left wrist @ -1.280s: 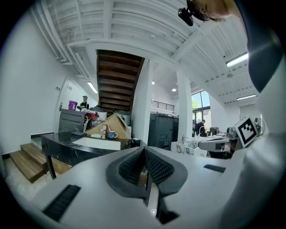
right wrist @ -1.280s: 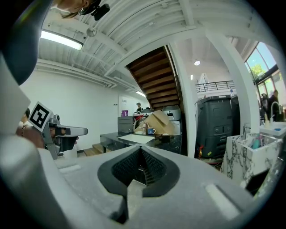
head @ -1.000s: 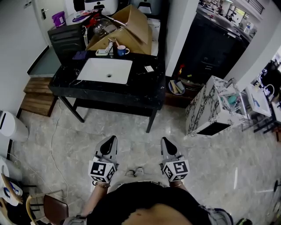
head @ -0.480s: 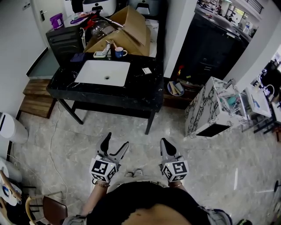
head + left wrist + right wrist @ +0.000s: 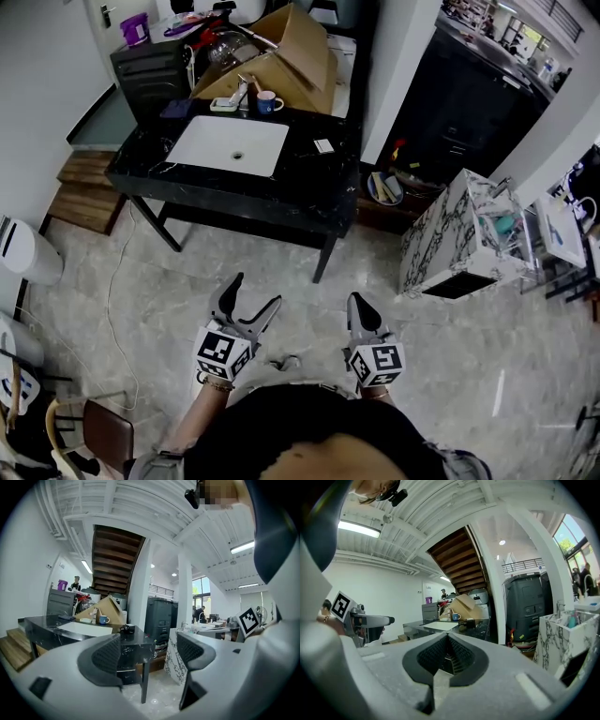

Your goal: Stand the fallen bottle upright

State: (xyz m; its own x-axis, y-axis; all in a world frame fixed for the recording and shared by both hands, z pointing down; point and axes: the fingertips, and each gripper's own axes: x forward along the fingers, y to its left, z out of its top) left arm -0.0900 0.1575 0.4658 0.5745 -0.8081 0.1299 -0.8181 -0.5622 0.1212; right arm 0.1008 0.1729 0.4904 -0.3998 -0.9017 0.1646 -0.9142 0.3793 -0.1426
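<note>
I see no fallen bottle for certain. A black marble table stands ahead, with a white basin, a blue mug and a small bottle-like thing at its back edge. Both grippers hang over the floor, well short of the table. My left gripper is open; its jaws have just been opening, and nothing is between them. My right gripper is shut on nothing. The mug and table show far off in the left gripper view.
Behind the table are an open cardboard box and a black drawer unit. A marble-patterned cabinet stands at right. Wooden steps, a white bin and a chair are at left. A cable trails on the floor.
My left gripper's jaws have gone from shut to wide open. Both grippers have edged forward toward the table. The right gripper stays shut.
</note>
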